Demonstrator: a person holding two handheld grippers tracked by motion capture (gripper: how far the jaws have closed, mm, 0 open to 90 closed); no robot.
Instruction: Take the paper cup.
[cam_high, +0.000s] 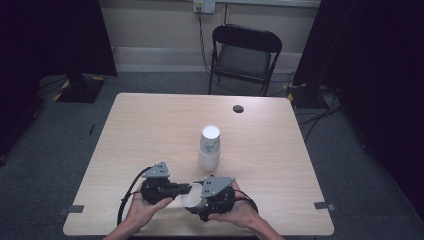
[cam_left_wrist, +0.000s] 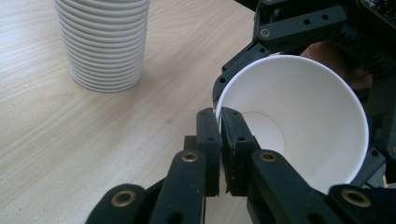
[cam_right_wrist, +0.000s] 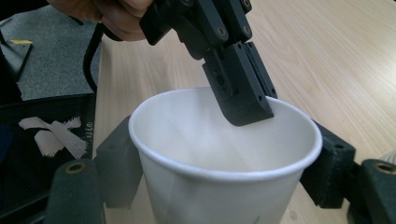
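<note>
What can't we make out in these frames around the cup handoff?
- Paper cup: its base is cut off by the bottom edge in the right gripper view; in the high view both grippers cover most of it.
- Right gripper pads: the cup's wall hides where they touch it.
- Cup stack: its top is cut off by the left gripper view's upper edge; its print is too small to read in the high view.
- Left gripper: pinches the cup's rim.
</note>
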